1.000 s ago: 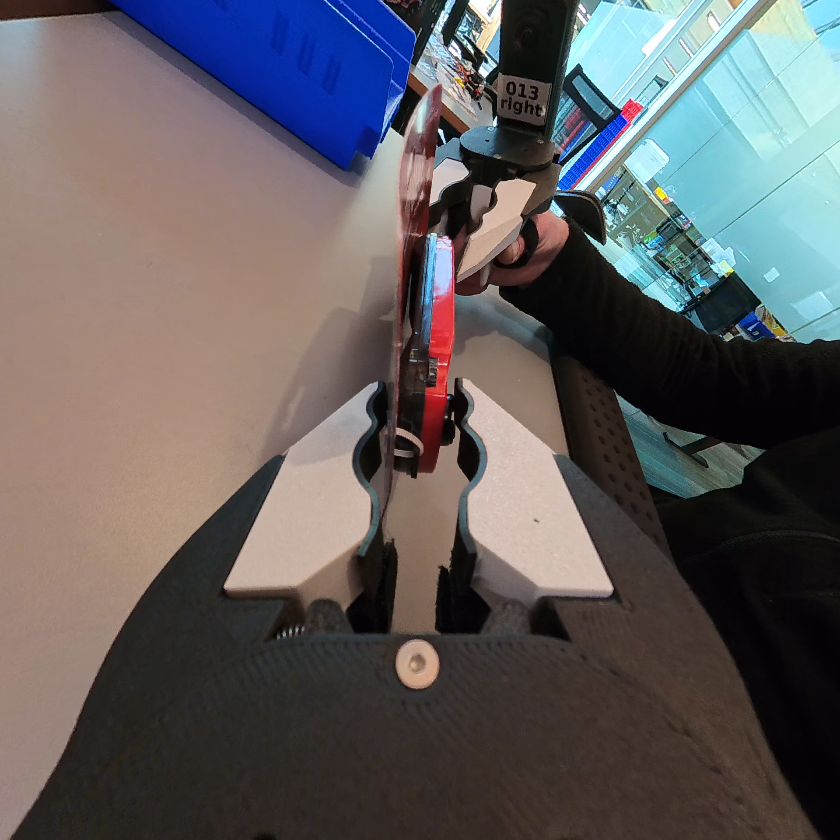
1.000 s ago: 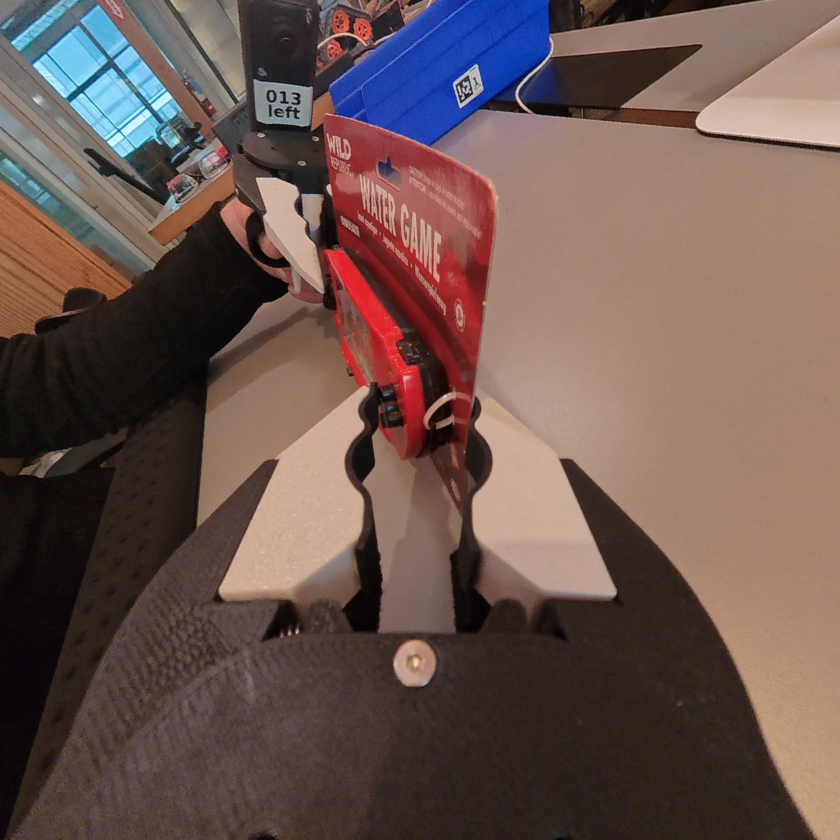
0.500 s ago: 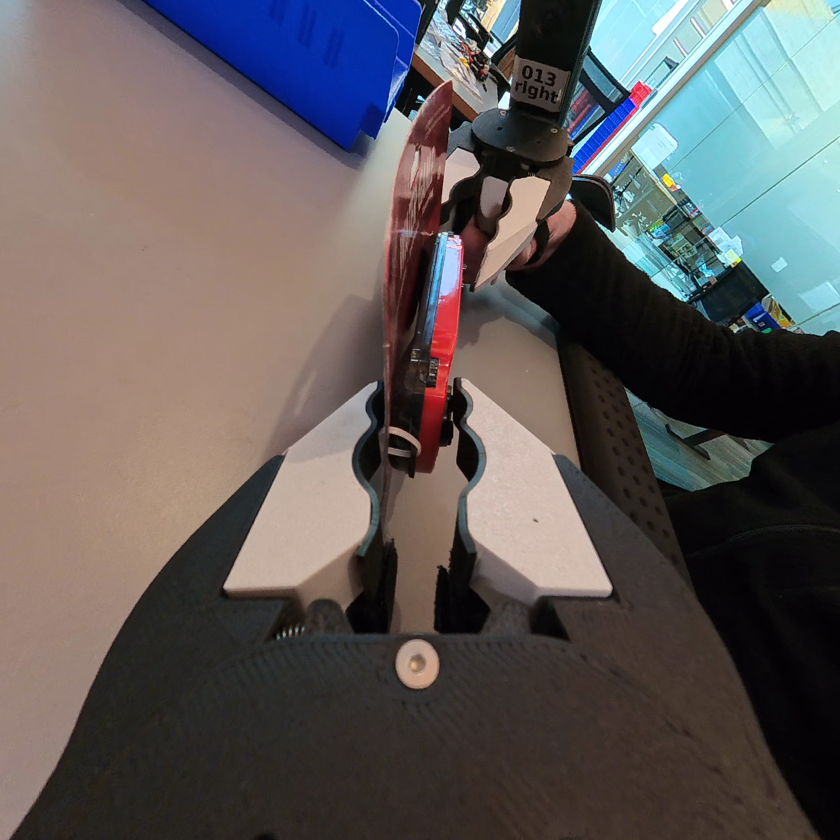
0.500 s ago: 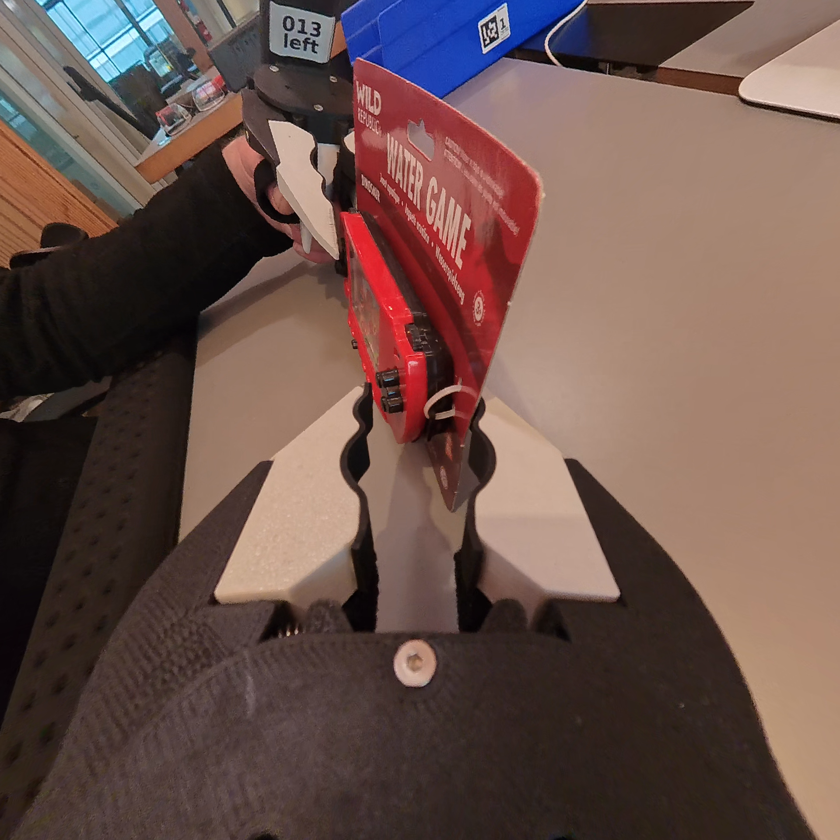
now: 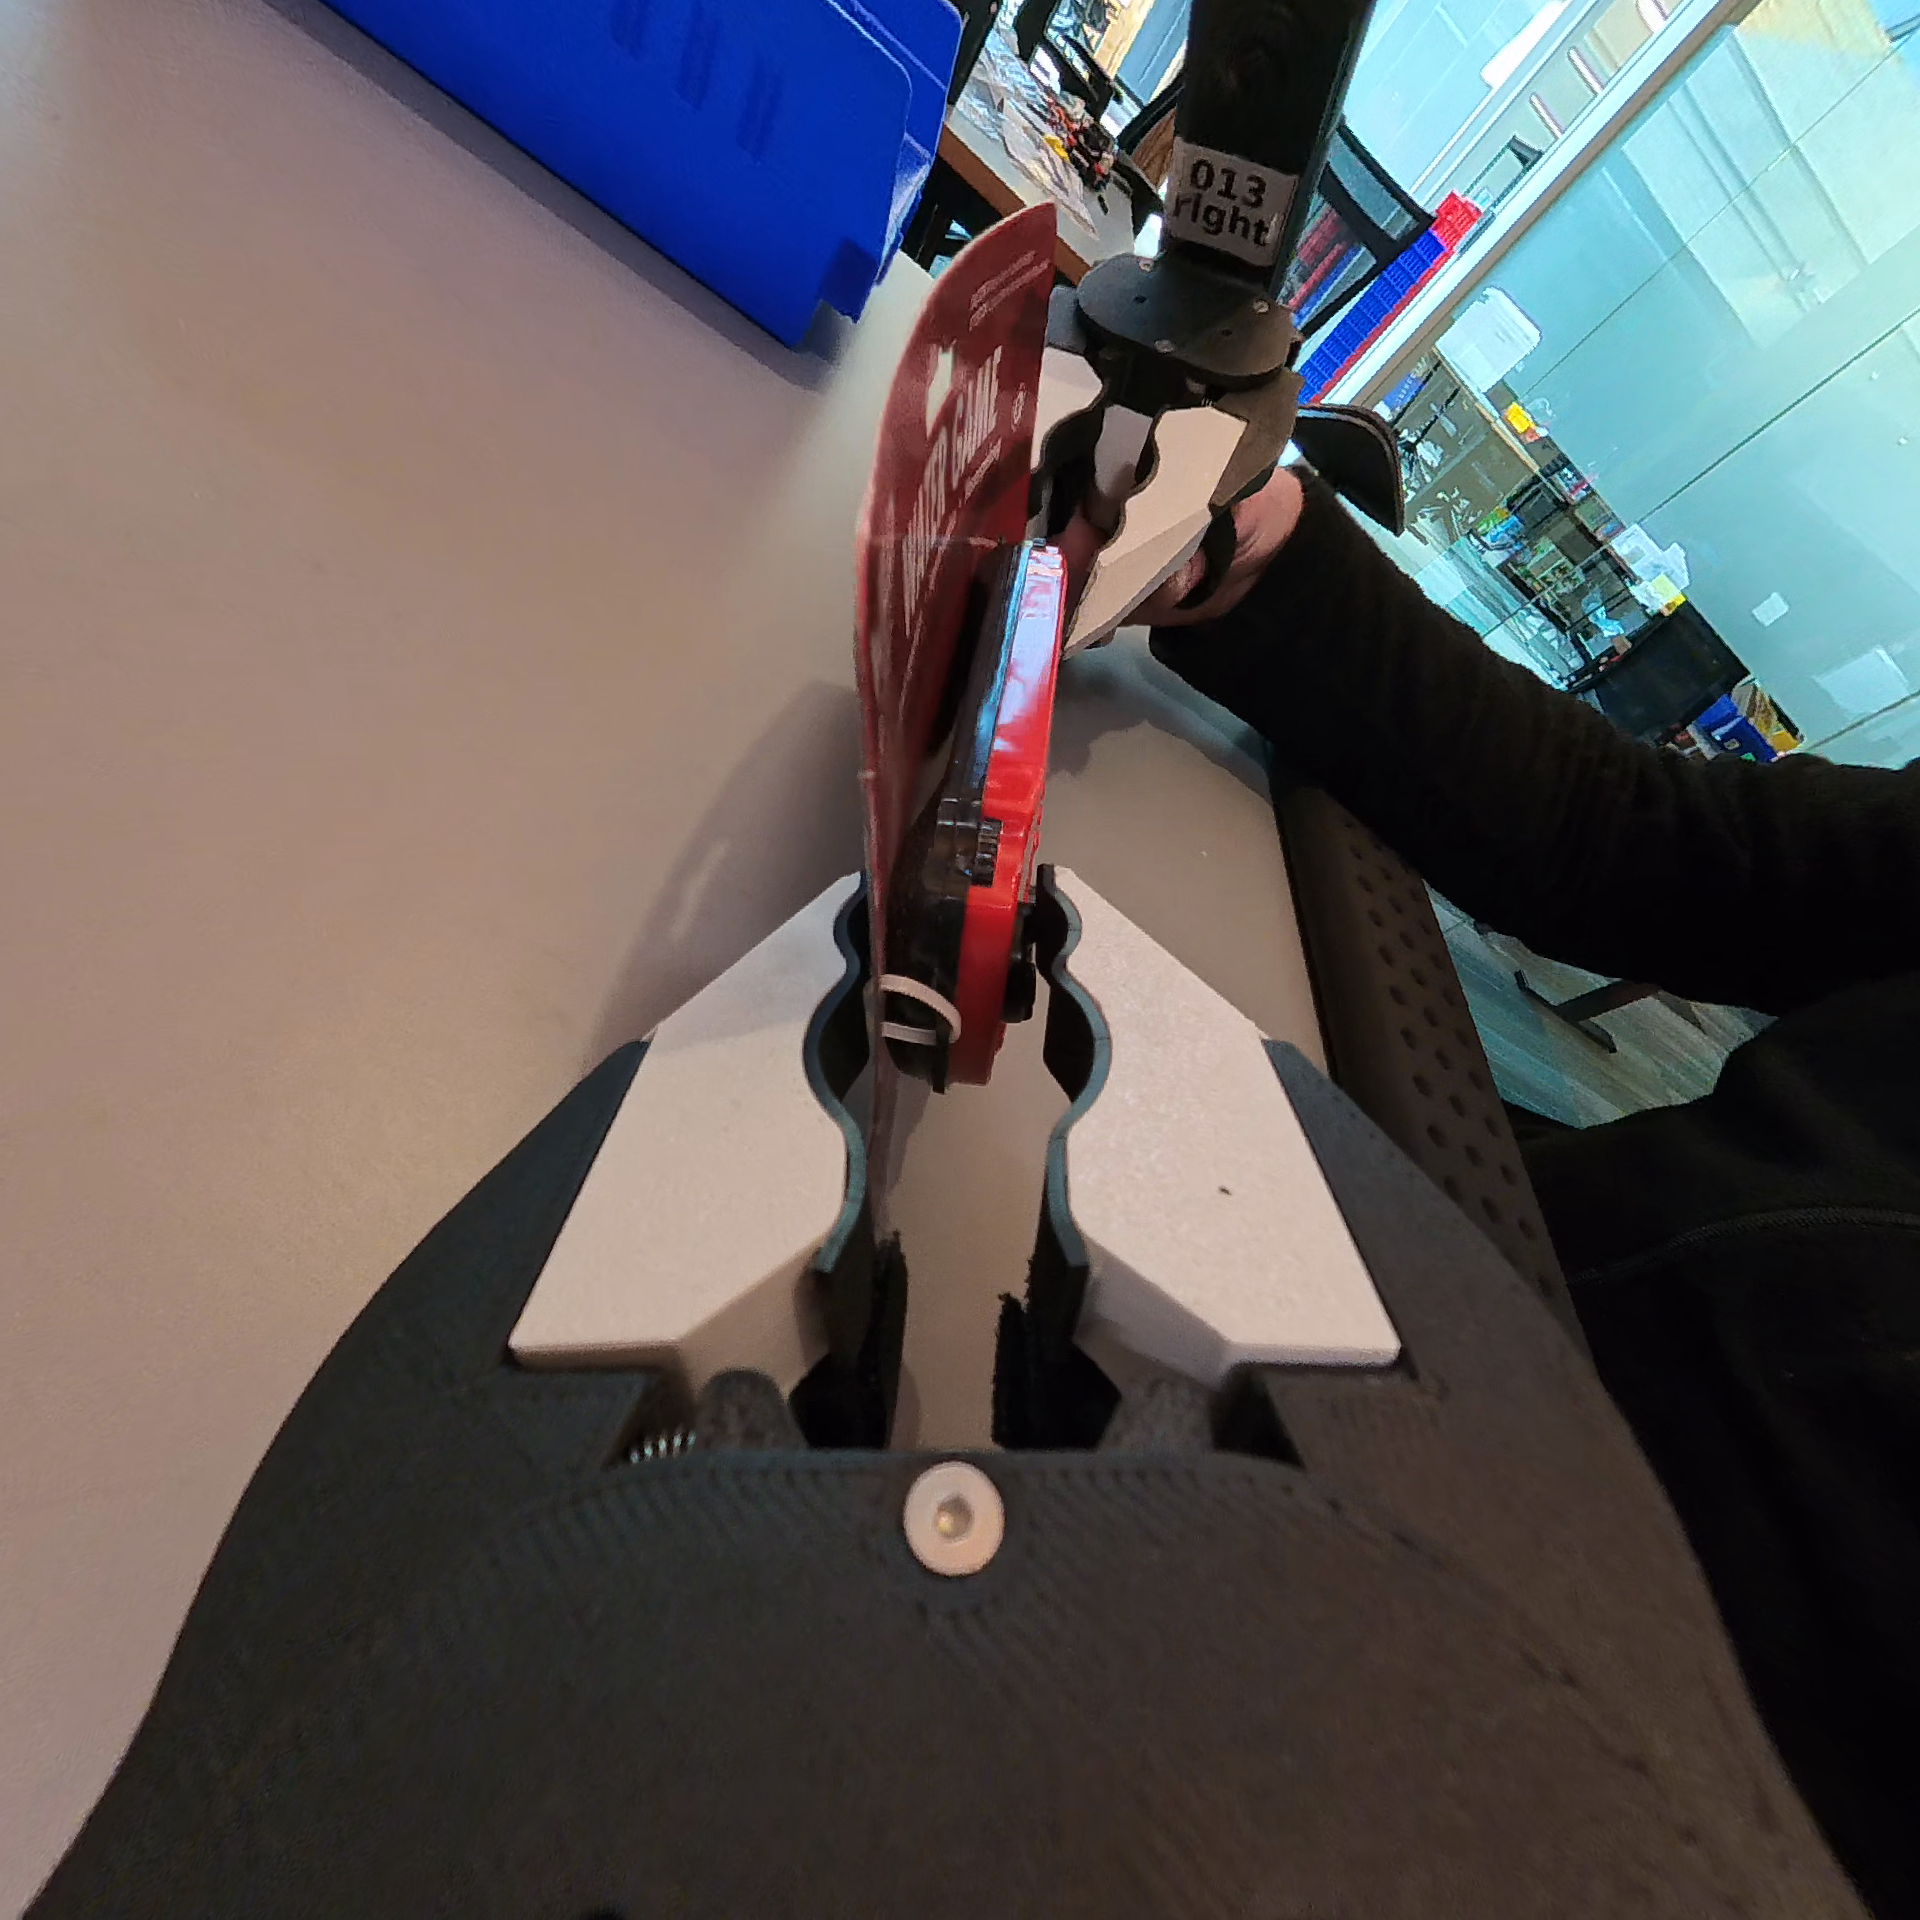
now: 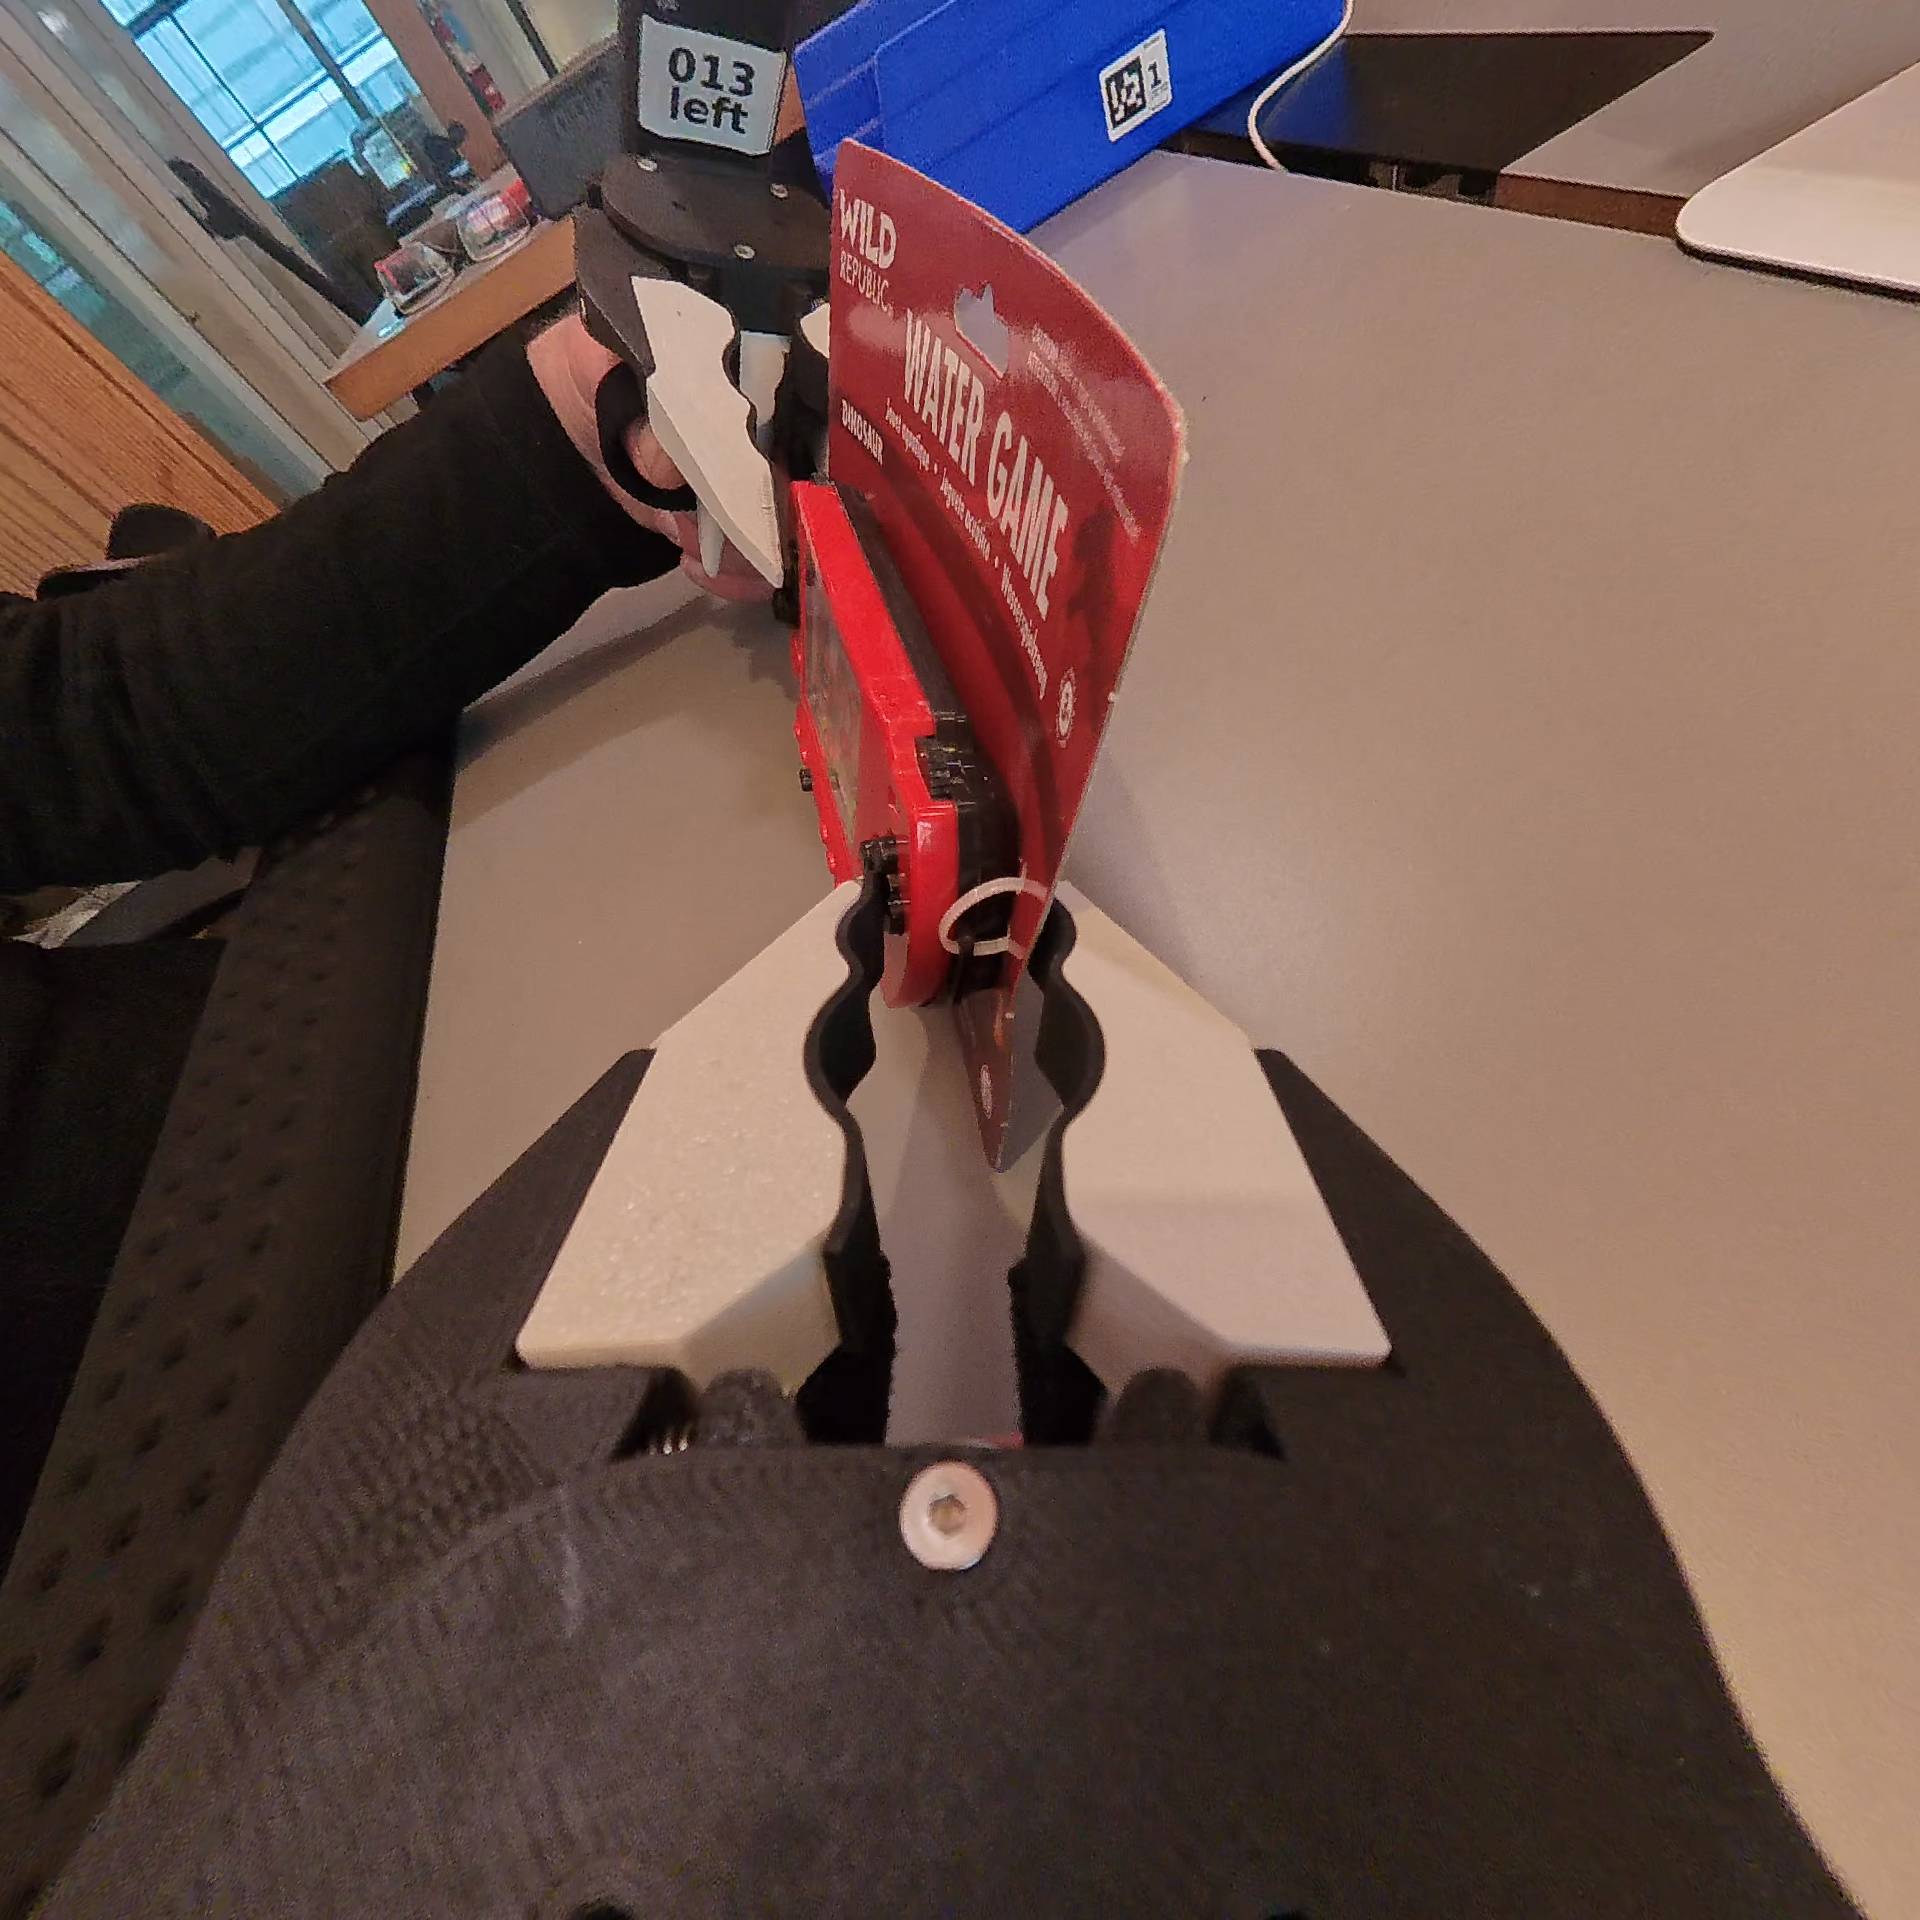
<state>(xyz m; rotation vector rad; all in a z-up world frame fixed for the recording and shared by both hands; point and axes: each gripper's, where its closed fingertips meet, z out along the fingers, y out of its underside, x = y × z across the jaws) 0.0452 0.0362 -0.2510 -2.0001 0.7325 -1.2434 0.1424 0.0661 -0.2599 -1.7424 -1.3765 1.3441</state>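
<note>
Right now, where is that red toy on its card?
The red toy on its card is held upright above the grey table, clamped at each end by the left gripper and right gripper, with blue bins behind.

White lettering runs across the red card (image 6: 997, 436) at mid-frame. A white printed label (image 6: 710, 88) sits top centre on a black post (image 6: 774, 21) — and a coded sticker (image 6: 1135, 83) on the blue bin (image 6: 935, 114) beside it.

Red toy (image 6: 883, 769) on dark red card (image 6: 997, 436), white-and-black claws, blue bins (image 5: 665, 125), grey table (image 6: 1507, 675).
</note>
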